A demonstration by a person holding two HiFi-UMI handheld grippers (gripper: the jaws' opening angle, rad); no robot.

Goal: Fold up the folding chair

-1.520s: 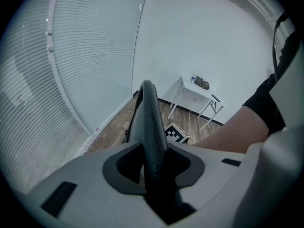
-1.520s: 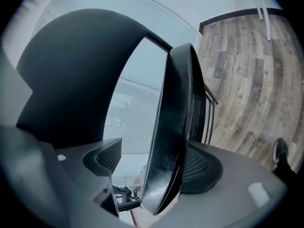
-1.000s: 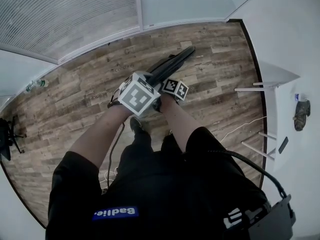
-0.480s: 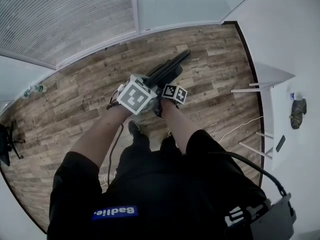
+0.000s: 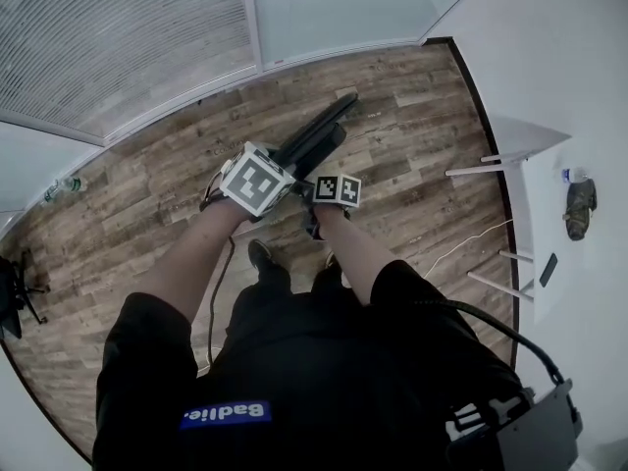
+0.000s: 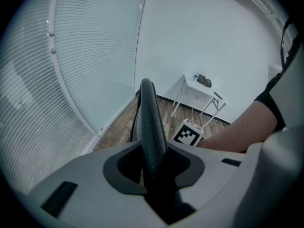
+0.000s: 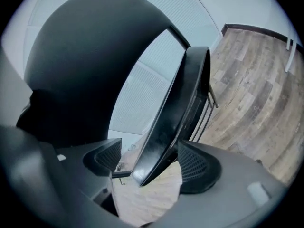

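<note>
The black folding chair (image 5: 316,135) looks folded slim and leans away over the wood floor (image 5: 147,204) in front of the person. Its lower end is hidden behind the grippers' marker cubes. The left gripper (image 6: 154,163), pitched steeply down, is clamped on the chair's rounded edge. The right gripper (image 7: 156,167) points lower-angled, jaws apart, with a chair panel edge between them, unpinched.

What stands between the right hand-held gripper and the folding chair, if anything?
Nothing visible does. The dark edge of the folding chair lies between the open jaws of the right hand-held gripper, with a gap on one side. The left hand-held gripper is shut on another edge of the chair.
</note>
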